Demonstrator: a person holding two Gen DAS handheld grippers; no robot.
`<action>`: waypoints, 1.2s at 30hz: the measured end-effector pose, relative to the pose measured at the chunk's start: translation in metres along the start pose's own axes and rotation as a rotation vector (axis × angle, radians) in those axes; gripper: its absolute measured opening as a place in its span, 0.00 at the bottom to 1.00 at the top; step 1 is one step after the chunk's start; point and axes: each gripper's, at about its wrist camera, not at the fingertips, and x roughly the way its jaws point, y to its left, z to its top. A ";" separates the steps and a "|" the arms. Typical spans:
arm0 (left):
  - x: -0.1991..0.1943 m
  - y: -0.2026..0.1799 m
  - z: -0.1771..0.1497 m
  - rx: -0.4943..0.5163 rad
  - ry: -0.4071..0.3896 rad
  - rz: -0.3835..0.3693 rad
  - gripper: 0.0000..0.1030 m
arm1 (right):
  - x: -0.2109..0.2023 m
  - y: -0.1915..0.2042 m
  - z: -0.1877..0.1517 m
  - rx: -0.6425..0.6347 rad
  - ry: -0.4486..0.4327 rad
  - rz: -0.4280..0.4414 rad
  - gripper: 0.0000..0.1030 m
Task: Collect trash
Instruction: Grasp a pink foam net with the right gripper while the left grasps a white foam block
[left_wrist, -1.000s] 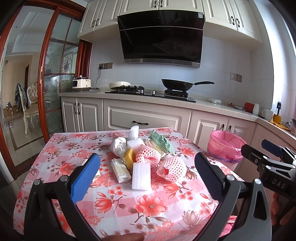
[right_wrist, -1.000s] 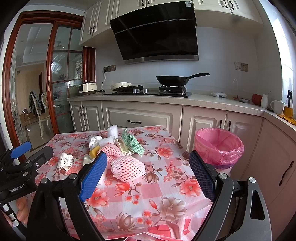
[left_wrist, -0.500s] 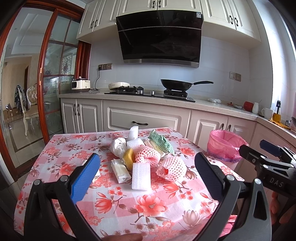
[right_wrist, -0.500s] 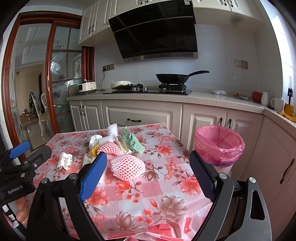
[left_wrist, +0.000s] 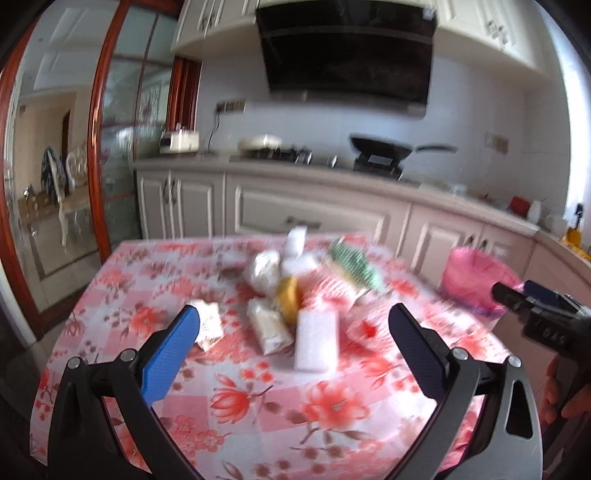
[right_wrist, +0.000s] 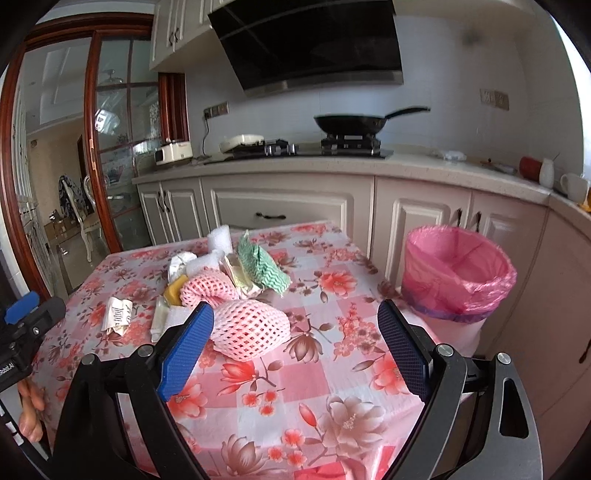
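Both tools up over the near edge of the floral pink-and-white checked tabletop (right_wrist: 325, 373), neither touching anything. Left tool (left_wrist: 293, 334): jaws wide apart, nothing between them; view is motion-blurred so fine detail is lost. Straight ahead of it, just past the fingertips, a white rectangular foam block (left_wrist: 317, 339) lies flat, with a cream plastic wrapper (left_wrist: 267, 328) beside it on the left and a crumpled white printed paper (left_wrist: 207, 325) right by the left blue finger pad (left_wrist: 170, 356). Beyond those, a yellow sponge-like lump (left_wrist: 288, 297) and a green-and-white zigzag cloth (left_wrist: 354, 266) further out to the right. Right tool (right_wrist: 295, 325): jaws also spread, empty. A pink foam fruit net, rounded (right_wrist: 249, 328), sits on the tabletop just ahead of its left finger, appears close but I can't tell whether it touches the pad. A second pink foam net (right_wrist: 207, 290) is behind it, in the heap with the cloth (right_wrist: 258, 266), white foam pieces (right_wrist: 219, 238) and the paper (right_wrist: 118, 315) off to the left. Pink-bag-lined trash bin (right_wrist: 458, 273) stands off the tabletop, ahead and right of the right tool, below the counter cabinets. Left tool's body shows at the left edge of the right view.
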 end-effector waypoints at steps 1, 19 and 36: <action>0.009 0.003 -0.001 0.007 0.017 0.017 0.96 | 0.011 0.002 0.000 0.003 0.024 0.011 0.82; 0.124 0.008 -0.051 0.153 0.282 0.006 0.96 | 0.172 0.031 -0.011 0.069 0.325 0.124 0.82; 0.163 -0.034 -0.040 0.201 0.283 -0.061 0.81 | 0.155 0.001 -0.026 0.048 0.288 0.189 0.35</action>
